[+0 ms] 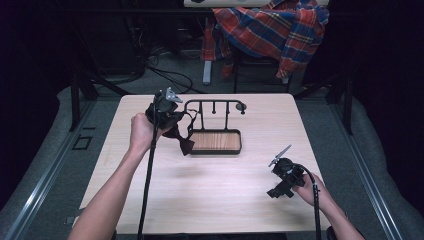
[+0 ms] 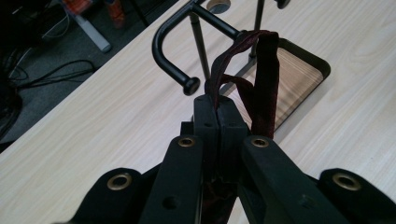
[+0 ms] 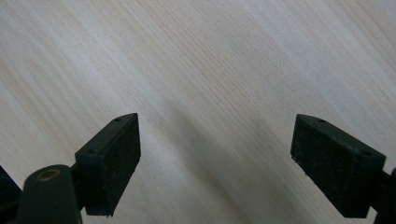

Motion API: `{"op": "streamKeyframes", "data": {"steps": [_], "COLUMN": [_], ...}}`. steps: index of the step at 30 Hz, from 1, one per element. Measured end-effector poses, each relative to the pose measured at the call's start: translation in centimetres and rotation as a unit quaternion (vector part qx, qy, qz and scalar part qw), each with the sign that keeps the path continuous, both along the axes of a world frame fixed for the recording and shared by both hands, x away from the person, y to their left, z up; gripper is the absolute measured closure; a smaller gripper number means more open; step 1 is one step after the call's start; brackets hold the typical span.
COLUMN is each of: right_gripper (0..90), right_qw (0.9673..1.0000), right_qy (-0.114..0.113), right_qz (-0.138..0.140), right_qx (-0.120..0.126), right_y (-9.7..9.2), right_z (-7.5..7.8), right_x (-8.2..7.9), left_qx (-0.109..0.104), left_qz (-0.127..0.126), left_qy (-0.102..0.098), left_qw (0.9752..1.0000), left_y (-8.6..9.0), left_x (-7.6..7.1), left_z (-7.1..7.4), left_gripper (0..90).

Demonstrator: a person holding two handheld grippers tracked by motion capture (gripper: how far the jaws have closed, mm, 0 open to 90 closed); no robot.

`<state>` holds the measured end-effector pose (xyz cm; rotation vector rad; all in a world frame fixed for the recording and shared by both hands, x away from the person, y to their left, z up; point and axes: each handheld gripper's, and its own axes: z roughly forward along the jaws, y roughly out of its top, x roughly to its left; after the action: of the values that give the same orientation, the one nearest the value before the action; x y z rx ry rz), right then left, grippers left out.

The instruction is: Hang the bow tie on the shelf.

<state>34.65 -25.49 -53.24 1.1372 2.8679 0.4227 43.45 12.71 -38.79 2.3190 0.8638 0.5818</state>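
Observation:
A dark red bow tie (image 1: 183, 143) hangs by its thin strap (image 2: 264, 79) from my left gripper (image 1: 169, 119), which is shut on the strap. In the left gripper view the pads (image 2: 218, 100) meet with the strap looping up out of them. The loop stands just beside the curved end hook (image 2: 177, 70) of a black metal rack (image 1: 215, 106). The rack rises from a wooden tray base (image 1: 216, 142) at the table's middle back. My right gripper (image 1: 278, 189) rests low over the table at the front right, jaws wide open (image 3: 215, 158) with bare wood between them.
The light wooden table (image 1: 210, 195) has open room in front of the tray. A plaid shirt (image 1: 272, 27) hangs over a chair behind the table. Cables lie on the floor at the back left (image 1: 165, 70).

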Motion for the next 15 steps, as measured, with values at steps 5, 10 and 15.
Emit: {"op": "streamKeyframes", "data": {"steps": [5, 10, 15], "right_gripper": [15.9, 15.9, 15.9], "right_qw": [1.0000, 1.0000, 1.0000], "right_qy": [0.002, 0.001, 0.000], "right_qz": [0.003, 0.004, 0.005], "right_qx": [-0.002, 0.001, -0.002], "right_y": [0.0, 0.0, 0.0], "right_z": [0.1, 0.0, 0.1], "right_x": [0.0, 0.0, 0.0], "left_qx": [0.000, 0.005, 0.010], "left_qz": [0.009, 0.016, 0.026], "left_qy": [-0.001, 0.001, 0.004], "left_qw": [1.0000, 0.9999, 0.9996], "left_y": [0.0, 0.0, -0.1], "left_x": [0.9, 1.9, 2.8], "left_z": [0.3, 0.4, 0.0], "left_gripper": [89.0, 89.0, 88.9]}}
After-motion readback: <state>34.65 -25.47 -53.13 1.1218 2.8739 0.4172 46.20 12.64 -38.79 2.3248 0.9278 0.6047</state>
